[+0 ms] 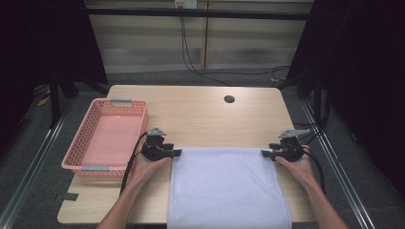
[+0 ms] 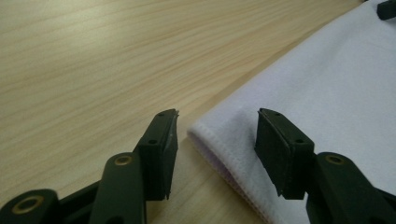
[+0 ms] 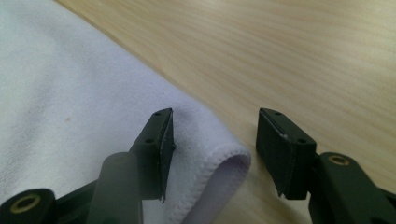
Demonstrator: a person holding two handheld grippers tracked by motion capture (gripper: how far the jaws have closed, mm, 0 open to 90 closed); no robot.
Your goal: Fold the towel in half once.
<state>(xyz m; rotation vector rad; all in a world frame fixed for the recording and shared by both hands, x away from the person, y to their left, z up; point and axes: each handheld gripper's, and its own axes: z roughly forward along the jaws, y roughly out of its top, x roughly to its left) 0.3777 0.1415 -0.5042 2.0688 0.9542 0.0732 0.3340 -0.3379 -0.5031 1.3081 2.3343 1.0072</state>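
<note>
Looking down from the high view, I have the towel point(image 1: 224, 186) lying flat on the table point(image 1: 200, 109), folded over on itself, its far edge a neat doubled fold running left to right and its near end hanging past the near table edge. My left gripper point(image 1: 175, 153) sits at the far left corner of that fold and my right gripper point(image 1: 265, 153) at the far right corner.

In the left gripper view the jaws stand apart with the towel's doubled corner point(image 2: 219, 140) between them, and neither pad presses on it. The right gripper view reads the same: jaws spread, the folded corner point(image 3: 224, 163) lying loose between them on the wood. So both claws are released and the cloth rests on its own.

I judge one fold as done, since the two layers show at both corners and the far edge looks square. What is left, as I read it, is at least one more fold to make the towel compact, then moving it into the pink basket point(image 1: 90, 162), which stands at the left of the table, just beside the left gripper, with nothing inside. The towel is not touching the basket.
</note>
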